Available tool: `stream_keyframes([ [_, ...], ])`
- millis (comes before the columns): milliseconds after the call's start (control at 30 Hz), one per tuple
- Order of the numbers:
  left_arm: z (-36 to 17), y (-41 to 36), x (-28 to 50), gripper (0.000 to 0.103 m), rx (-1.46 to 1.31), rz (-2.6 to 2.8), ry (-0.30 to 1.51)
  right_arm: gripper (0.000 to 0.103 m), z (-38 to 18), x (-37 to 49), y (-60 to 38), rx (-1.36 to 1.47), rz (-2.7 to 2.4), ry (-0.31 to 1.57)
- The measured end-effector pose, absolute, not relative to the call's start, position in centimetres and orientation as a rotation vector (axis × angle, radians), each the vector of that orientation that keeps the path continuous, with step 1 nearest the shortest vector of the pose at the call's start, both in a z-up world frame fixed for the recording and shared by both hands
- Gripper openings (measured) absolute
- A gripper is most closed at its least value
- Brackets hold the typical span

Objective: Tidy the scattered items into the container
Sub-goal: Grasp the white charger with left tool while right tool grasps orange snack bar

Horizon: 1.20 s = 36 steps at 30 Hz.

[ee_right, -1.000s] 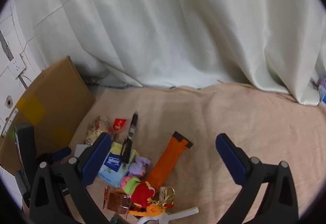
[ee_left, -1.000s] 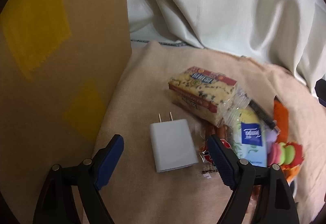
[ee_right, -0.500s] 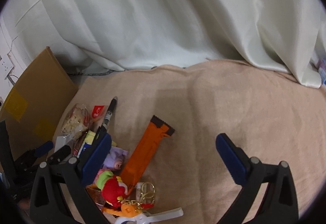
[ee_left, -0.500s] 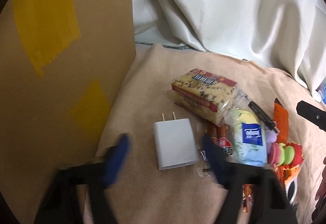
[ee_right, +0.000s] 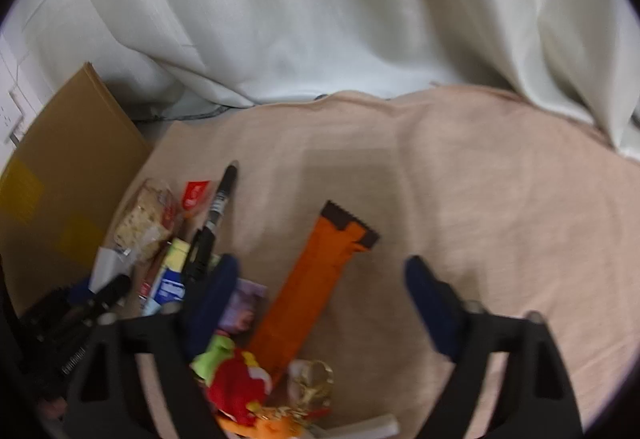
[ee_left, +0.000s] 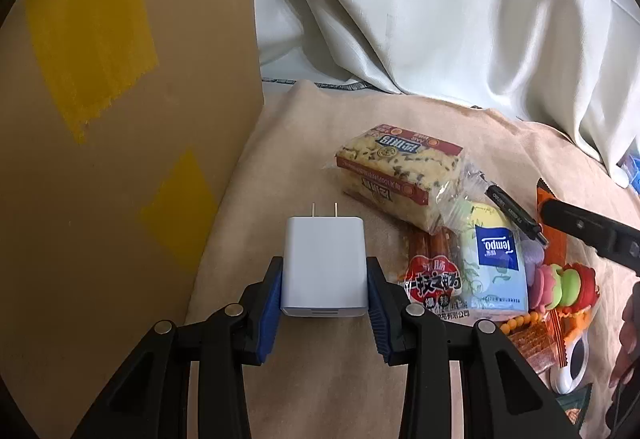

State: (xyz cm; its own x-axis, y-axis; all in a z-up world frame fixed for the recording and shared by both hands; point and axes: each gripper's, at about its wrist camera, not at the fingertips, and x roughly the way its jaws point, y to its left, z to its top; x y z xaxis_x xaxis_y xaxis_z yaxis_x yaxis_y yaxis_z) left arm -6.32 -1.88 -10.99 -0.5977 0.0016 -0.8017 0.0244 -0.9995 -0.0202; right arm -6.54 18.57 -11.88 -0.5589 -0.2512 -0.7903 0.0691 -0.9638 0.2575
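My left gripper (ee_left: 325,289) is shut on a white plug adapter (ee_left: 323,264), its blue pads pressed to both sides and the prongs pointing away. Just right of it lie a wrapped cake slice (ee_left: 396,175), a red sausage pack (ee_left: 434,279), a Tempo tissue pack (ee_left: 496,263), a black marker (ee_left: 512,207) and colourful toys (ee_left: 560,281). The cardboard box wall (ee_left: 112,159) stands to the left. My right gripper (ee_right: 320,291) hangs open above an orange snack wrapper (ee_right: 312,291), with the marker (ee_right: 222,195), a red-green plush toy (ee_right: 232,379) and a gold keyring (ee_right: 316,379) near it.
A beige cloth (ee_right: 480,199) covers the surface, and a white curtain (ee_left: 440,11) hangs along the back. The right gripper's black arm (ee_left: 588,229) and part of a hand (ee_left: 628,319) show at the right edge of the left wrist view.
My left gripper moved forward and shut on the white plug adapter, which lay free before. My right gripper dropped lower and shifted left toward the orange wrapper, still open.
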Motion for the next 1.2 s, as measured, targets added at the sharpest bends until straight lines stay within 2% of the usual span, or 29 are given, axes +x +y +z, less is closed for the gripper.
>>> stream_keyframes([
  [133, -10.8, -2.2, -6.4, 0.039, 1.398, -2.794, 0.059, 0.075, -12.3, -7.0, 18.6, 1.38, -2.591, -0.33],
  [267, -10.8, -2.1, -6.4, 0.039, 1.397, -2.799, 0.056, 0.055, -12.5, -7.1, 18.5, 1.35, -2.548, -0.369],
  [333, -10.8, -2.0, -6.3, 0.039, 1.397, -2.802, 0.056, 0.049, -12.5, -7.2, 18.8, 1.349, -2.522, -0.395],
  [367, -10.8, -2.0, -6.3, 0.039, 1.399, -2.804, 0.055, 0.032, -12.5, -7.3, 19.0, 1.358, -2.511, -0.418],
  [500, -10.8, -2.0, -6.1, 0.039, 1.402, -2.803, 0.066, 0.032, -13.1, -7.5, 20.0, 1.402, -2.484, -0.507],
  [733, -10.8, -1.8, -6.2, 0.039, 1.401, -2.799, 0.059, 0.037, -12.7, -7.4, 18.6, 1.425, -2.516, -0.326],
  [800, -10.9, -1.8, -6.2, 0.039, 1.402, -2.799, 0.057, 0.046, -12.7, -7.4, 17.7, 1.421, -2.52, -0.261],
  [867, -10.9, -1.8, -6.3, 0.039, 1.403, -2.8, 0.054, 0.046, -12.7, -7.3, 17.2, 1.415, -2.537, -0.214],
  [967, -10.9, -1.8, -6.3, 0.039, 1.405, -2.801, 0.052, 0.039, -12.8, -7.2, 16.7, 1.404, -2.566, -0.115],
  [1200, -9.7, -1.3, -6.3, 0.039, 1.363, -2.837, 0.053, 0.03, -10.1, -6.6, 17.8, 1.304, -2.592, -0.164],
])
